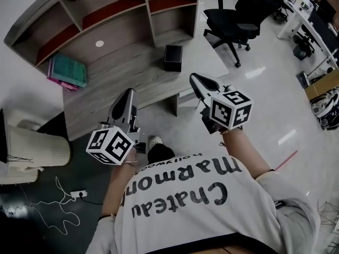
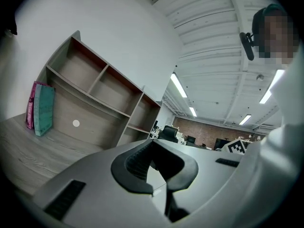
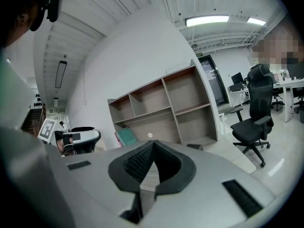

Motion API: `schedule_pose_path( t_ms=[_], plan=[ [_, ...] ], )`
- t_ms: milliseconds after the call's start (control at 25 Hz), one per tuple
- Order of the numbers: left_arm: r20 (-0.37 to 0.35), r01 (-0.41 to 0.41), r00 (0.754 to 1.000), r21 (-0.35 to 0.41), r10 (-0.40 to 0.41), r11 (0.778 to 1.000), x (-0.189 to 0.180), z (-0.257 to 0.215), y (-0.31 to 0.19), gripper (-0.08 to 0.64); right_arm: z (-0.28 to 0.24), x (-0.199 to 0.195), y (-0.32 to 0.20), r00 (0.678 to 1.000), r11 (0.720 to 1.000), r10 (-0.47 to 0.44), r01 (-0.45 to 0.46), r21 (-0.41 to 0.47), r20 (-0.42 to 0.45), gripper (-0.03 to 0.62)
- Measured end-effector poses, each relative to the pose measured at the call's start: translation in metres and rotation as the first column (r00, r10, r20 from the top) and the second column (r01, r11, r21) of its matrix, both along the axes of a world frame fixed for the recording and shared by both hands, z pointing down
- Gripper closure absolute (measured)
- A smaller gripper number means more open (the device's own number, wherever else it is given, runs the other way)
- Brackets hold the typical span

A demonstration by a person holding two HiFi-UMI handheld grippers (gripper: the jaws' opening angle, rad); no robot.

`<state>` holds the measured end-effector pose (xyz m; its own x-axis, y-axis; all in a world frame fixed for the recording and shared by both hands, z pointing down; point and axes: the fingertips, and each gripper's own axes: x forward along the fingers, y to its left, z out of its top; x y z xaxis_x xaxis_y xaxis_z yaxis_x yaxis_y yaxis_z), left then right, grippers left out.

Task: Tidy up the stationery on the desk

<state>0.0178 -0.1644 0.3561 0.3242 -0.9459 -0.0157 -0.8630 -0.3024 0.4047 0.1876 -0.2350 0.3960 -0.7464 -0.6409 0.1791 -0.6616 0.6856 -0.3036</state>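
While the person stands before the desk (image 1: 114, 83), the left gripper (image 1: 129, 92) and the right gripper (image 1: 194, 77) are held over its near edge. Each has its jaws pressed together at the tips, with nothing between them. At the desk's left end, teal and pink books (image 1: 68, 71) stand against the shelf unit (image 1: 106, 12). A black box (image 1: 173, 57) sits near the desk's right edge, and a broad stretch of wood runs between the two. Past the desk's right corner stands an office chair (image 1: 229, 21) on open floor.
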Motion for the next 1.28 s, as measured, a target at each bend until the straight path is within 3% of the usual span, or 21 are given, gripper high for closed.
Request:
schedule_pose_path(
  t_ms=[520,760,960,1280],
  plan=[
    [-0.024,-0.116,0.993,-0.057,0.114,0.992,-0.037,-0.001,-0.116,0.545,0.005,-0.03,-0.096,0.993,0.991,0.12,-0.12,-0.064,0.0,0.578],
    [0.027,-0.16,0.986,-0.052,0.162,0.986,-0.056,-0.01,-0.173,0.545,0.001,-0.039,-0.142,0.98,0.977,0.201,-0.199,-0.08,0.008,0.578],
    [0.068,-0.233,0.969,-0.063,0.237,0.971,-0.062,-0.007,-0.214,0.545,0.001,-0.049,-0.176,0.969,0.965,0.247,-0.246,-0.096,-0.001,0.578],
    [0.075,-0.335,0.935,-0.125,0.346,0.934,-0.073,0.026,-0.259,0.545,0.049,-0.074,-0.213,0.952,0.925,0.302,-0.304,-0.229,-0.046,0.578]
  ],
)
